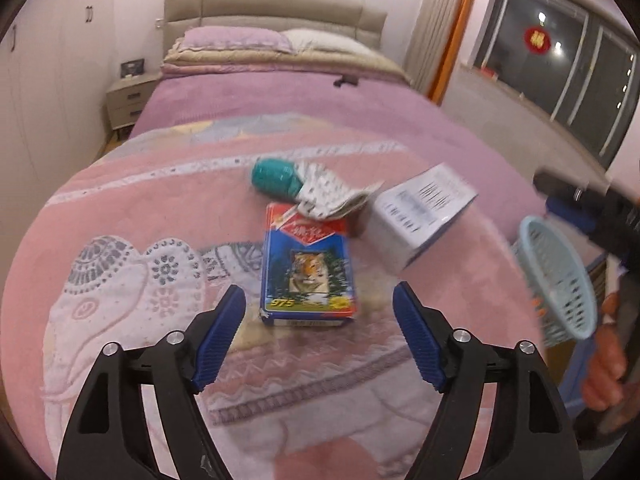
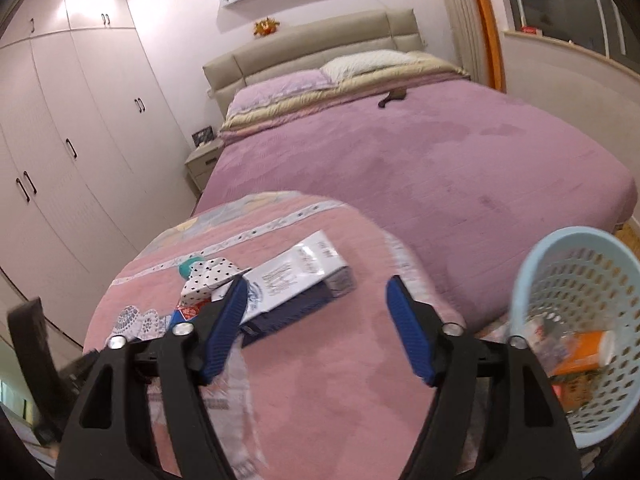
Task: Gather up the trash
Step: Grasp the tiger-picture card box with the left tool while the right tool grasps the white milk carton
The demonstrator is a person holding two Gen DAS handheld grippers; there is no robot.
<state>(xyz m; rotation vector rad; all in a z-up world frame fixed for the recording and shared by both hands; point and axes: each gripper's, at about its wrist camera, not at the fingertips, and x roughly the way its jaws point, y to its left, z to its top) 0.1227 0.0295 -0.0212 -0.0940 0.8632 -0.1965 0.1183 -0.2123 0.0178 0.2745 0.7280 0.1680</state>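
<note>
pink blanket (image 1: 120,208) on bed, two boxes, one basket (image 2: 576,320), both hand-held grippers wide apart, empty

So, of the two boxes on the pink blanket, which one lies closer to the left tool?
The blue box with the tiger picture, directly ahead of the open left tool. The white box lies farther, to its right.

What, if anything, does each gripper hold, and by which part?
Nothing. The left gripper and right gripper are both open and empty above the pink blanket.
</note>
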